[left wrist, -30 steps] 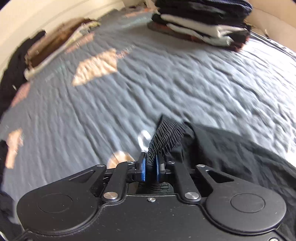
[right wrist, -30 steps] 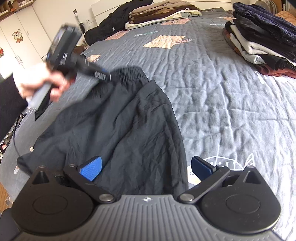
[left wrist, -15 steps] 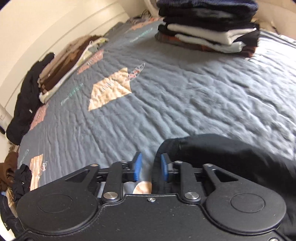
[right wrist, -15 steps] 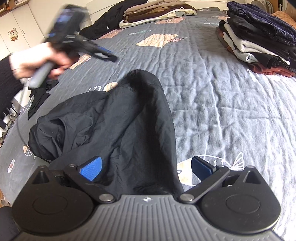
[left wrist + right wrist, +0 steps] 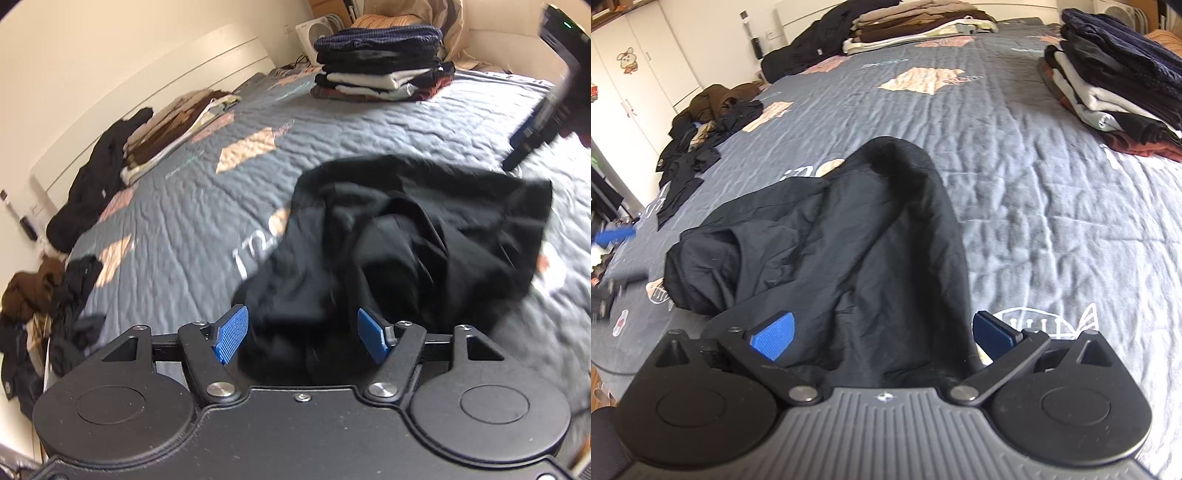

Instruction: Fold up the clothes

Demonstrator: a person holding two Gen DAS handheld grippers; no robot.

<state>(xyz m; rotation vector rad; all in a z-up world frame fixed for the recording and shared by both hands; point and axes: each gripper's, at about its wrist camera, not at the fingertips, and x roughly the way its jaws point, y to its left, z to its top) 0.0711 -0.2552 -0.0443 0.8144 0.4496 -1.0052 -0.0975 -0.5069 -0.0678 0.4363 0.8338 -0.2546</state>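
A black garment (image 5: 849, 258) lies bunched and creased on the bed (image 5: 1034, 206), not folded flat. Both grippers gape with nothing between their pads: the left gripper (image 5: 301, 334) hangs over one rumpled end, the right gripper (image 5: 882, 330) over the other, likely placed to take hold and spread it

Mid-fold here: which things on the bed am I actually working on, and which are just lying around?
In the job:
- black garment, crumpled mid-bed
- left hand-held gripper, open
- right hand-held gripper, open

Lying about:
- folded stack, dark and white items
- folded brown and beige stack
- black clothing beside it
- loose heap at the bed edge
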